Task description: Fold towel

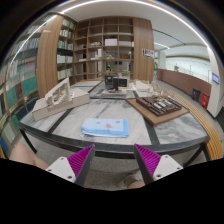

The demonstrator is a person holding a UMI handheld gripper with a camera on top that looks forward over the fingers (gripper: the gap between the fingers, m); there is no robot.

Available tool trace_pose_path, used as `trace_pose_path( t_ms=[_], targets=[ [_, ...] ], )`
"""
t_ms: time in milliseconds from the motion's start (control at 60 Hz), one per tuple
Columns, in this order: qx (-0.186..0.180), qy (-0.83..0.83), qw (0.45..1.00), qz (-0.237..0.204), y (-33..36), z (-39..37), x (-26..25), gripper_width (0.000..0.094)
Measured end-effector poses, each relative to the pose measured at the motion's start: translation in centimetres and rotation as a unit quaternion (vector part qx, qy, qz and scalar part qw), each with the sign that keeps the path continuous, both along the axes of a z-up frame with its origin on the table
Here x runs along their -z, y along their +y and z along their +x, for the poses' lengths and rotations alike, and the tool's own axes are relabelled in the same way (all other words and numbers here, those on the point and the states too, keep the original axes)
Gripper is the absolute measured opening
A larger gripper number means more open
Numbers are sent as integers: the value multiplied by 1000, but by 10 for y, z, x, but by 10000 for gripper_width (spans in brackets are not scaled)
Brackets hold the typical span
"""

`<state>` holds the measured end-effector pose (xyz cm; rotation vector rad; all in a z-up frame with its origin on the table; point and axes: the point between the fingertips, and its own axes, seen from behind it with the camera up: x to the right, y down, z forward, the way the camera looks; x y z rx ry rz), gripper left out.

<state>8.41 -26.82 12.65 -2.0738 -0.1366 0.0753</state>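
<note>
- While the tool (113, 160) hangs above the near edge of the pale marbled stone worktop (60, 130), its two magenta-padded fingers (75, 160) stand wide apart and hold nothing.
- Task thing: a light blue, soft cloth towel (104, 127) lies flat on the worktop, just ahead of the fingers and roughly centred between them, not touched.
- Towel looks already doubled into a rough rectangle, layered edges showing on the side nearest the tool; a paler patch or print on top, too small to read.
- Step in hand, as judged: the approach to a first grasp.
- To do it well: come down low at one near corner, pinch only the top layer or the full edge on purpose, not by accident; lift just clear, carry across to the far edge, align corners before letting go.
- Risk: dragging the whole towel along the smooth stone instead of folding it.
</note>
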Motion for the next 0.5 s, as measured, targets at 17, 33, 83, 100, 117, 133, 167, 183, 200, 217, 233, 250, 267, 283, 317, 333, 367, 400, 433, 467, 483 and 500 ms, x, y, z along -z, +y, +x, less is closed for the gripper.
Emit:
trace_pose_path(
  t_ms=[17, 33, 83, 100, 117, 133, 167, 183, 200, 217, 233, 250, 267, 283, 317, 333, 367, 400, 433, 467, 483, 500],
  targets=[
    [-3, 2, 1000, -2, 0, -3, 1, 820],
    [-7, 3, 1000, -5, 3, -7, 3, 825],
    [-15, 10, 1000, -12, 17, -23, 10, 822],
    [-17, 12, 1000, -13, 21, -29, 12, 823],
    [-18, 14, 1000, -15, 26, -34, 14, 823],
    [-19, 16, 1000, -16, 31, -39, 16, 825],
    [-23, 18, 999, -17, 39, -49, 19, 823],
    [-26, 19, 999, -17, 45, -55, 21, 824],
    [-29, 19, 999, -18, 49, -60, 22, 823],
    [-32, 18, 999, -19, 57, -66, 26, 823],
    [-36, 17, 999, -20, 63, -73, 28, 822],
    [-40, 16, 999, -20, 67, -78, 28, 823],
    [-44, 14, 999, -21, 73, -84, 31, 822],
    [-47, 13, 999, -22, 79, -89, 33, 821],
    [-53, 11, 998, -25, 91, -100, 37, 821],
    [-55, 9, 998, -27, 98, -107, 40, 822],
    [-59, 9, 998, -26, 114, -120, 44, 822],
    [-64, 10, 998, -23, 131, -132, 49, 823],
    [-69, 8, 997, -25, 147, -143, 56, 821],
    [-70, 1, 997, -30, 163, -152, 63, 814],
    [-71, -1, 997, -32, 170, -156, 67, 811],
    [-71, -5, 997, -36, 177, -161, 71, 803]
  ],
)
